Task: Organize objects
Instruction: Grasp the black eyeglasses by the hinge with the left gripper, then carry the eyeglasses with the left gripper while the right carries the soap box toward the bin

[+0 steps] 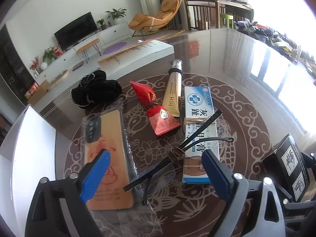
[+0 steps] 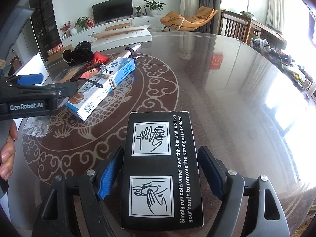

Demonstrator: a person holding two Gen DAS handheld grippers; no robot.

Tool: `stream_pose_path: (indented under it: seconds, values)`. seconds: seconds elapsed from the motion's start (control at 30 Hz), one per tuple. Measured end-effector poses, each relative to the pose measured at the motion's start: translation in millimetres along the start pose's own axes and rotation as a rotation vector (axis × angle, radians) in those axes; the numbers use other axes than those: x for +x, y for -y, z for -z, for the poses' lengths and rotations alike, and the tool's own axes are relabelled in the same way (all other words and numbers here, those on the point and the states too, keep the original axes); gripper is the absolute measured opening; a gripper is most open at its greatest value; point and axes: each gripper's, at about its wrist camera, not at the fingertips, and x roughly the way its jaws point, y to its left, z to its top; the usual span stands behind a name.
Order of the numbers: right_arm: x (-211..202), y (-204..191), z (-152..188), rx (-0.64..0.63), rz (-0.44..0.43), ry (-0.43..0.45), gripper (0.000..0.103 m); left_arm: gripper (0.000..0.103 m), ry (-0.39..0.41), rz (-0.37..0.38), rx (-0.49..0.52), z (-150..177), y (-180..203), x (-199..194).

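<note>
My right gripper (image 2: 160,174) is shut on a black box (image 2: 161,169) with hand-washing pictures, held over the patterned table; the box also shows in the left wrist view (image 1: 290,164). My left gripper (image 1: 156,169) is open above folded black glasses (image 1: 177,154) that lie partly on a blue-and-white medicine box (image 1: 199,118). An orange phone case in clear wrap (image 1: 107,158) lies under the left finger. A red packet (image 1: 158,110), a gold tube (image 1: 173,90) and a black scrunchie (image 1: 96,88) lie beyond.
The round table (image 2: 227,83) has a glossy top with a brown ornamental inlay. A white bench (image 1: 138,55) stands past the table's far edge. Cluttered small items (image 2: 276,53) line the far right rim.
</note>
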Motion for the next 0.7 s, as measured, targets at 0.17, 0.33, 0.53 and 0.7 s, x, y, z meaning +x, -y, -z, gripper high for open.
stream_pose_path:
  seconds: [0.17,0.33,0.53,0.7]
  values:
    - [0.2,0.0,0.0,0.0,0.0,0.0,0.078,0.011,-0.027,0.096,-0.065,4.2,-3.5,-6.2]
    - [0.3,0.5,0.1,0.001,-0.001,0.001,0.078,0.01,-0.101,0.118,-0.285,64.6,-13.4,-40.2]
    - [0.9,0.5,0.4,0.0,0.003,0.0,0.078,0.012,-0.146,0.09,-0.393,139.2,-13.9,-79.5]
    - [0.9,2.1,1.3,0.004,-0.011,-0.003,0.085,0.042,-0.14,0.047,-0.315,151.6,-16.6,-74.3]
